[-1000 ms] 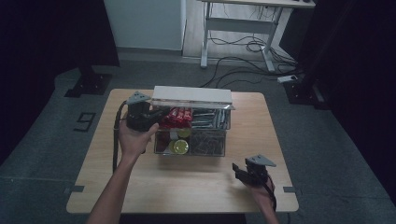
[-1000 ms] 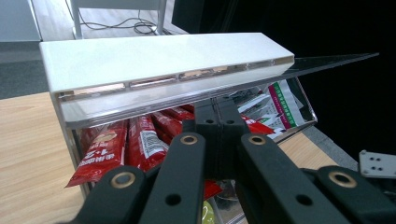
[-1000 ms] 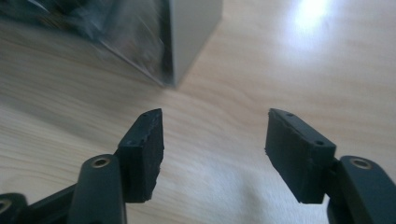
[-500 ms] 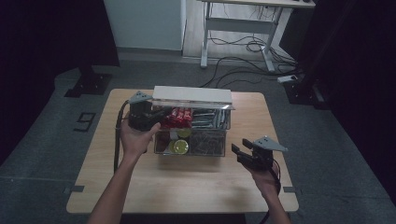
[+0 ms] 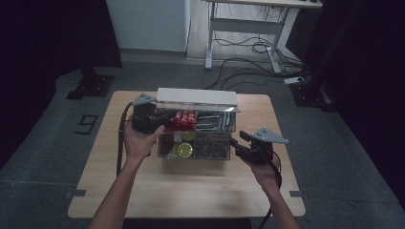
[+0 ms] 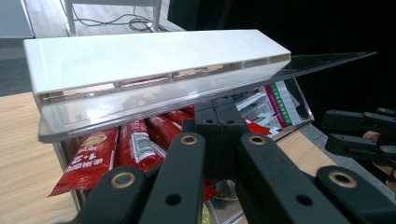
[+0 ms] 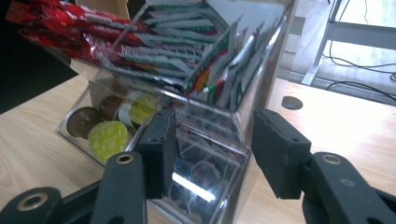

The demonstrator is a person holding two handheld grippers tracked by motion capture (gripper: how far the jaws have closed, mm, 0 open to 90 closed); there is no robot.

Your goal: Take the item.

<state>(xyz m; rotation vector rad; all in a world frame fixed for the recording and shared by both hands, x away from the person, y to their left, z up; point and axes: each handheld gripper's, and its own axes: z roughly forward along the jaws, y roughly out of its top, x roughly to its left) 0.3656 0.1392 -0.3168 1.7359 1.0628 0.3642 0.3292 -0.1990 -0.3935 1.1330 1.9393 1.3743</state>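
Note:
A clear plastic organiser box (image 5: 165, 143) stands mid-table with its white-edged lid (image 5: 197, 97) raised. Red sachets (image 5: 184, 118) and green-white sachets (image 7: 187, 56) fill the upper tray, and round capsules (image 7: 108, 135) lie in a lower compartment. My left gripper (image 5: 160, 119) is at the box's upper left. Its jaws (image 6: 219, 109) are shut together under the lid, above the red sachets (image 6: 135, 144). My right gripper (image 5: 241, 143) is open at the box's right front corner (image 7: 210, 158). Its jaws have just been closing. That corner lies between the pads (image 7: 159, 149), which are not pressing on it.
The box sits on a light wooden table (image 5: 143, 191) with a round cable hole (image 7: 292, 102) behind it. Beyond the far edge are a grey floor, a white desk frame (image 5: 243, 28) with cables, and dark curtains.
My right gripper rose from the table's front right and came left up to the box's corner, its jaws narrowing. The left hand and the lid stayed put.

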